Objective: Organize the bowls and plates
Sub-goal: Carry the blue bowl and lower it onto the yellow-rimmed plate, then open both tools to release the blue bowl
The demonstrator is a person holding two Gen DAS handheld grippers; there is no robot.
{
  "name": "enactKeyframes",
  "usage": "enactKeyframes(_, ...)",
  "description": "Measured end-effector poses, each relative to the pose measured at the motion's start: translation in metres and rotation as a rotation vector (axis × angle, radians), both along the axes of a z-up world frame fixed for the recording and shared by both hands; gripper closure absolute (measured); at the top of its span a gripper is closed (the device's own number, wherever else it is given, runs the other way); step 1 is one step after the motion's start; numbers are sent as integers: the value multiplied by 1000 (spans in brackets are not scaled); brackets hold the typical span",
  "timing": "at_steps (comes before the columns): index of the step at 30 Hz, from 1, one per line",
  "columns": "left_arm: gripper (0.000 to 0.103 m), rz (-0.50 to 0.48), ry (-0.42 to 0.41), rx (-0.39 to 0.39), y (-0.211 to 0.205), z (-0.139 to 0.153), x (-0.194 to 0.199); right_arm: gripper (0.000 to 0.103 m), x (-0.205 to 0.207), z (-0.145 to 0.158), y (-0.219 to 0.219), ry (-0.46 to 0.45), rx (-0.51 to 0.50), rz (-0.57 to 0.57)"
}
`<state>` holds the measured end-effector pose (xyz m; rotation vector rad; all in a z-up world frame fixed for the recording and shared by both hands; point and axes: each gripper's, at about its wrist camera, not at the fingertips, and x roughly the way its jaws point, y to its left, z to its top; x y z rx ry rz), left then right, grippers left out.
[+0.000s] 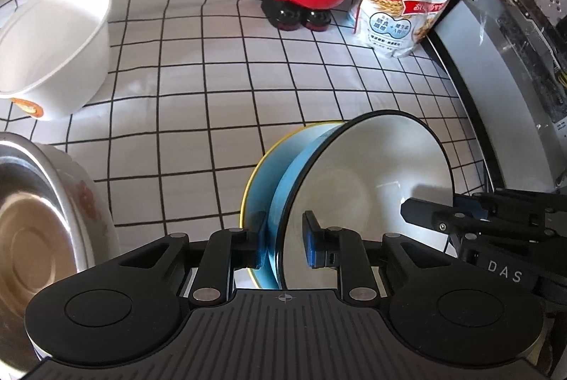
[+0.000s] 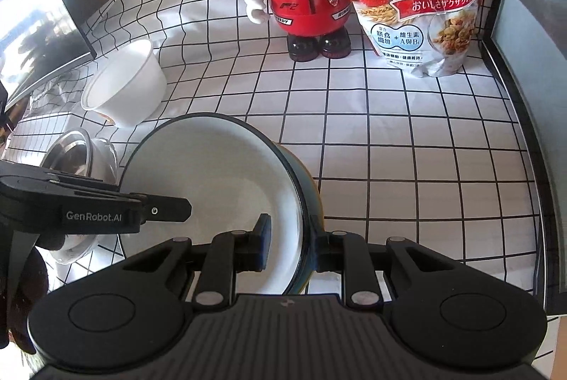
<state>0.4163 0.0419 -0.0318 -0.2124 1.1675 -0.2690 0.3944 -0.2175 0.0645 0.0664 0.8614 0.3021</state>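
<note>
- The worktop, under a gridded cloth, is bare to my right.
- The steel bowl sits close on my left, the likeliest snag; the white paper bowl lies beyond it.
- The blue bowl, tipped against a yellow-rimmed plate, looks like glazed ceramic to me: stiff, slick, chippable. The rim is the only handhold.
- My left tongs straddle its near rim, apparently clamped.
- My right tongs pinch the opposite rim.
</note>
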Motion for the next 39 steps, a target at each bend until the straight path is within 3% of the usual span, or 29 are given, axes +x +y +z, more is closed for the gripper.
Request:
enactKeyframes(17, 80, -12, -13, 26, 5, 14, -8, 81, 4, -7, 6, 20, -1, 19)
enactKeyframes(26, 80, -73, -116, 110, -2, 40, -11, 81, 4, 0, 0, -5, 5, 13)
enactKeyframes(39, 81, -91, -92, 117, -7, 30, -8, 81, 2, -1, -1, -12, 3, 20)
